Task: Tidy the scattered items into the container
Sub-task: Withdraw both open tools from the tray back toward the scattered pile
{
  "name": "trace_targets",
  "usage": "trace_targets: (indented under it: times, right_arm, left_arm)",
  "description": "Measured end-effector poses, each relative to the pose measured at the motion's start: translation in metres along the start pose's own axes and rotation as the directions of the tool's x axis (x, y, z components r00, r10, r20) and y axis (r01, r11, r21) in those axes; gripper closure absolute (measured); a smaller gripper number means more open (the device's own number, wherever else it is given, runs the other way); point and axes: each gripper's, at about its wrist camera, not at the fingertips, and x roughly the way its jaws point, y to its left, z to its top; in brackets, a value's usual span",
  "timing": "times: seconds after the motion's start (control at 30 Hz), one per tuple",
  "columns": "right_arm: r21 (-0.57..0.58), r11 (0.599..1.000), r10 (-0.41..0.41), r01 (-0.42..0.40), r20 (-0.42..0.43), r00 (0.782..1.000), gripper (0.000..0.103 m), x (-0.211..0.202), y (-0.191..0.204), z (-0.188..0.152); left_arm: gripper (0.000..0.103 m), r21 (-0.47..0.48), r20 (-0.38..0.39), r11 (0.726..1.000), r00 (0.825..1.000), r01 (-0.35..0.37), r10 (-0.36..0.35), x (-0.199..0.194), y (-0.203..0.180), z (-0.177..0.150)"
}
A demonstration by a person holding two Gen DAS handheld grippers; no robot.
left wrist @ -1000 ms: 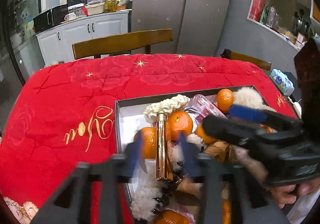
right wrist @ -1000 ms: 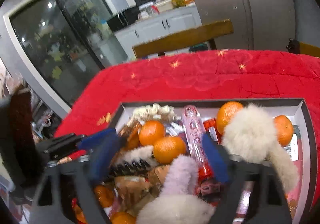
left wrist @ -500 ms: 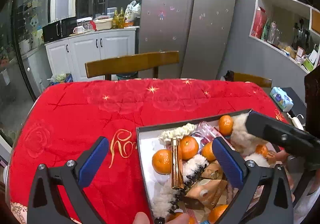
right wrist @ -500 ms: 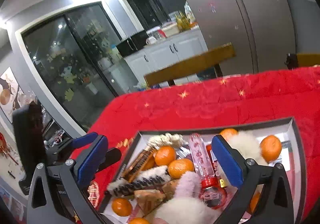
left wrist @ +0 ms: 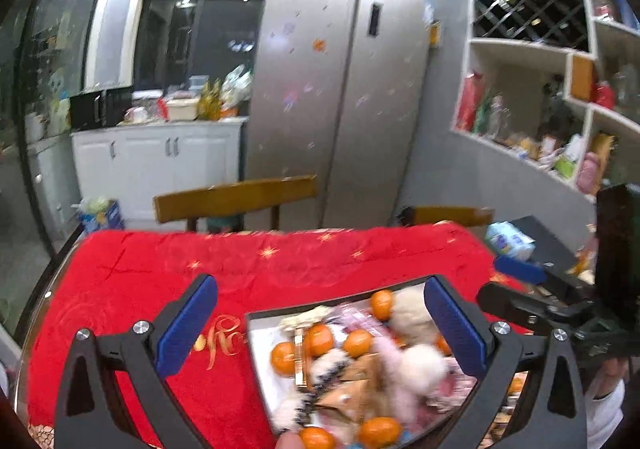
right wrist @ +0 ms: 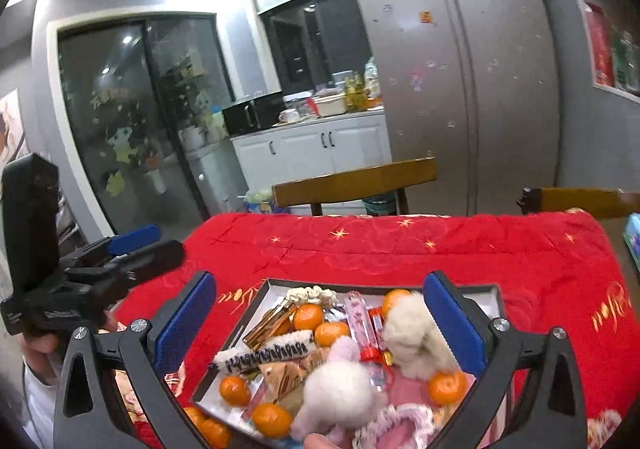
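One table (right wrist: 520, 261) draped in a red quilted cover with gold stars carries one shallow, dark-rimmed box (right wrist: 248, 319), the container, which sits toward the near edge. Two wooden chair backs (right wrist: 354, 181) stand at the far side, before a two-door silver refrigerator (right wrist: 460, 69). Gold script is stitched on the cover beside the box, but it cannot be read through the blur; white lettering on the side of the left gripper's body is likewise too small to make out. Inside the box, the right wrist view shows two fluffy pompoms, a white one (right wrist: 416, 329) and a pale pink one (right wrist: 340, 385), one pink tube with a red cap (right wrist: 356, 313), one gold tube (right wrist: 272, 319), one fuzzy white hair clip with black teeth (right wrist: 264, 349), one cream scrunchie (right wrist: 310, 293) and at least seven mandarins (right wrist: 308, 316), with two more oranges at the box's near left corner. Both tools hang above the box with nothing between their blue pads: the left gripper (left wrist: 320, 323) has its jaws spread wide, and the right gripper (right wrist: 320, 323) likewise stands fully apart and empty.
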Motion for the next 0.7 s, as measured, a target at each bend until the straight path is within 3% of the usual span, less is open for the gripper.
trace_targets:
  times: [0.17, 0.3, 0.37, 0.53, 0.7]
  right_arm:
    - [0.064, 0.997, -0.04, 0.036, 0.05, 0.998, 0.0, -0.048, -0.009, -0.005]
    - [0.114, 0.993, 0.023, -0.034, 0.091, 0.996, 0.0, -0.085, -0.014, -0.011]
    - [0.096, 0.995, -0.005, -0.005, 0.101, 0.995, 0.0, -0.095, -0.01, -0.014]
    - [0.046, 0.998, -0.036, 0.031, 0.129, 0.991, 0.0, -0.122, -0.001, -0.024]
    - [0.035, 0.999, -0.01, 0.006, 0.122, 0.993, 0.0, -0.139, -0.005, -0.038]
  left_arm:
    - [0.0, 0.009, 0.069, 1.0, 0.997, 0.026, -0.027, -0.041, -0.026, 0.004]
    - [0.0, 0.125, 0.052, 0.992, 0.998, -0.026, 0.019, -0.059, -0.058, -0.004]
    - [0.0, 0.146, 0.045, 0.989, 0.999, -0.028, 0.022, -0.066, -0.07, -0.011]
    - [0.0, 0.11, 0.033, 0.993, 0.999, 0.031, -0.035, -0.08, -0.086, -0.021]
    - [0.0, 0.106, 0.021, 0.994, 1.0, -0.004, 0.002, -0.094, -0.092, -0.036]
